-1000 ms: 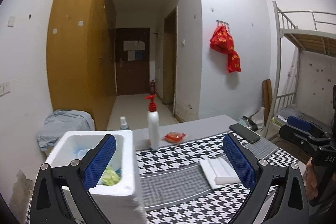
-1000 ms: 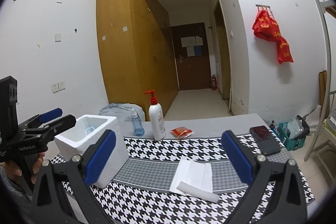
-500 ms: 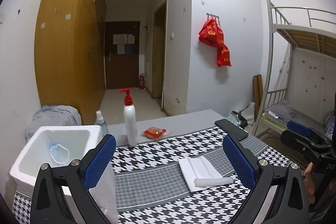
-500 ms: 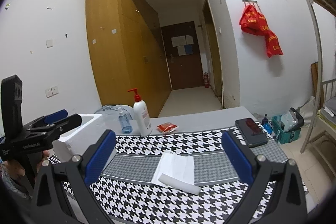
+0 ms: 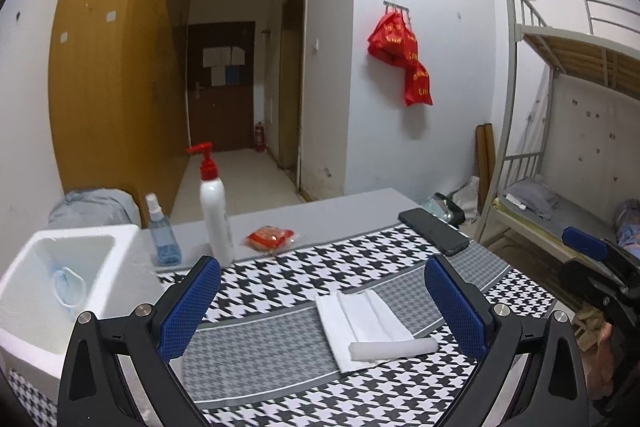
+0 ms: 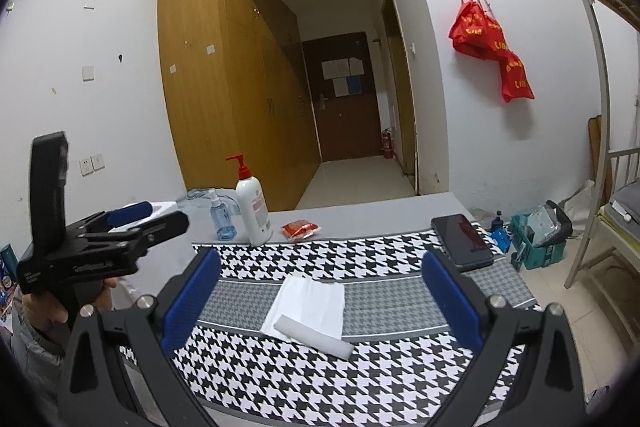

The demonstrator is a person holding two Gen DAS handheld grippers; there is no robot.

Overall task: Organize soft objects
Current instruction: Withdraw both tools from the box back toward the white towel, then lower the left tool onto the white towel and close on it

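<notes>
Target is the white cloth, folded flat with its near end rolled up (image 5: 368, 323), lying on the grey band of the black-and-white houndstooth table runner (image 5: 304, 275); I'm using that runner as my reference. In the right wrist view the same cloth (image 6: 308, 311) sits mid-runner, roll end nearest me. My left gripper (image 5: 322, 307) hangs above the runner's near edge, blue-padded fingers (image 5: 188, 303) spread wide, gripping nothing; the cloth shows between them but nothing touches it. My right gripper (image 6: 320, 301) is likewise splayed fully apart and empty, cloth framed between its pads, clear of both. Off the runner's left end stands the white foam box (image 5: 76, 291), open-topped, with a pale blue face mask (image 5: 64, 285) inside against the wall. Just beyond the runner's far edge, on bare grey table: a small clear blue spray bottle (image 5: 160, 233), a tall white pump bottle with red dispenser (image 5: 214, 203) beside it, then a red snack packet (image 5: 270, 238). A black phone (image 5: 434, 231) lies on the runner's far right corner. Past the runner's right end I see a metal bunk bed (image 5: 560, 107). From the right wrist view a hand (image 6: 48, 307) holds the left gripper's handle beyond the runner's left end.
</notes>
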